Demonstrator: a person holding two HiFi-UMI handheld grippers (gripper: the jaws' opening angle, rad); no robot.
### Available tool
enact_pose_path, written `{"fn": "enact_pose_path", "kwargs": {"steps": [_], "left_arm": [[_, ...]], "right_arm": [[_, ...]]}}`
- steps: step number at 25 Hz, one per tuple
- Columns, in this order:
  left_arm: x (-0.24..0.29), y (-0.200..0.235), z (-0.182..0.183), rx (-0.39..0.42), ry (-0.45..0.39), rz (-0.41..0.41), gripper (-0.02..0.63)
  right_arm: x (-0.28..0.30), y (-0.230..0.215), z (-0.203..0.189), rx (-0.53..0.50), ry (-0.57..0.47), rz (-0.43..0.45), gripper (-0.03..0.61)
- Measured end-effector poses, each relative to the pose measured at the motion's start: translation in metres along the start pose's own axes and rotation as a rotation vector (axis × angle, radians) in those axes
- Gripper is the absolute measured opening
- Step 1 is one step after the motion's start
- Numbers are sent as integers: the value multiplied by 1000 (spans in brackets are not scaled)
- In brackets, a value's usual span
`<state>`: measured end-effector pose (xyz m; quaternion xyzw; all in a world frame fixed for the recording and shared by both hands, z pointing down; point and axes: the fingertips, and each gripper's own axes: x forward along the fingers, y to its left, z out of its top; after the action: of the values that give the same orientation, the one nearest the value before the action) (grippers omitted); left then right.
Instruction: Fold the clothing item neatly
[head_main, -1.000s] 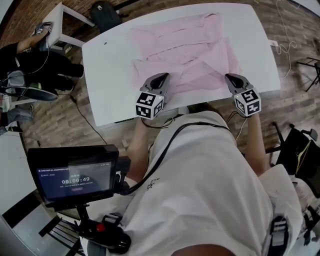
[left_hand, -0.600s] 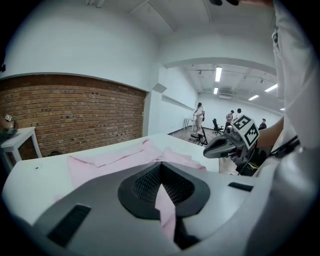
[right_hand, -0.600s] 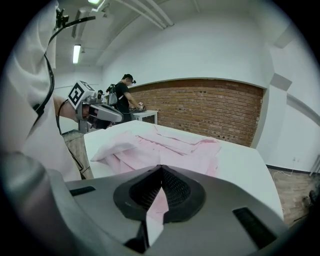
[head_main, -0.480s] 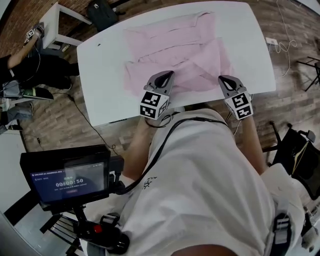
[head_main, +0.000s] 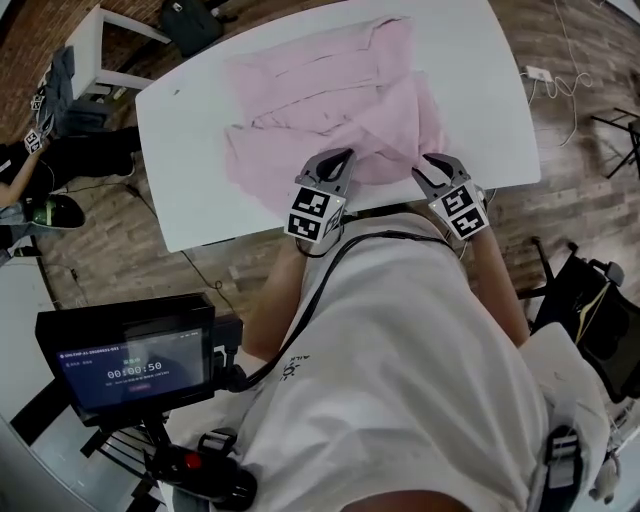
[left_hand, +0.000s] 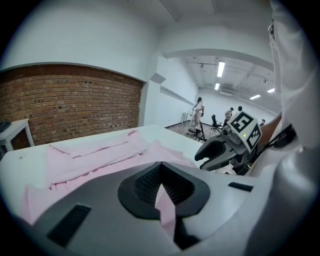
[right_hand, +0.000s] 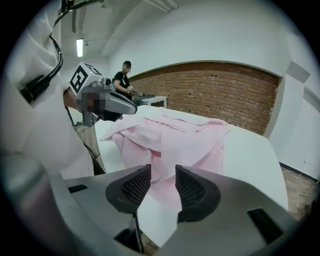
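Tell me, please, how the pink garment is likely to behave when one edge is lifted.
Probably floppy: the pink garment lies creased and bunched on the table. Likely light, since a thin fold pinched in the left tongs hangs limp. Its loose layers may drag along unevenly.

The left hand-held gripper (head_main: 338, 160), clamped on the pink shirt (head_main: 320, 95), slides right across the frame toward the right hand-held gripper (head_main: 430, 165), and the gap between them narrows. The shirt's near hem bunches up between them. The right one's jaws have just been opening, pink cloth loose between them.
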<state>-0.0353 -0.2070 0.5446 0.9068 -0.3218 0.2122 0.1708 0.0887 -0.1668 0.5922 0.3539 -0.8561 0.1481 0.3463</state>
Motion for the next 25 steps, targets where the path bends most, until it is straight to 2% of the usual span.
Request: {"fn": "enact_pose_path", "kwargs": {"steps": [2, 6, 7, 8, 12, 16, 18, 25], "left_arm": [[5, -3, -2, -5, 5, 11, 3], [9, -3, -1, -21, 4, 60, 3], [9, -2, -1, -25, 3, 74, 3], [10, 0, -2, -29, 3, 86, 3], [7, 22, -8, -64, -4, 144, 3], [-7, 44, -19, -141, -16, 243, 3], [-16, 49, -26, -158, -11, 280, 3], [-44, 53, -41, -199, 12, 378, 3]], "right_arm": [[8, 3, -5, 7, 15, 30, 146], [19, -3, -12, -43, 60, 47, 135], [19, -5, -9, -68, 56, 52, 49], [17, -8, -2, -94, 44, 57, 21], [17, -22, 58, -205, -34, 88, 21], [45, -52, 127, -231, -111, 126, 21], [67, -69, 152, -307, -110, 107, 21], [145, -109, 208, -725, -30, 74, 21]]}}
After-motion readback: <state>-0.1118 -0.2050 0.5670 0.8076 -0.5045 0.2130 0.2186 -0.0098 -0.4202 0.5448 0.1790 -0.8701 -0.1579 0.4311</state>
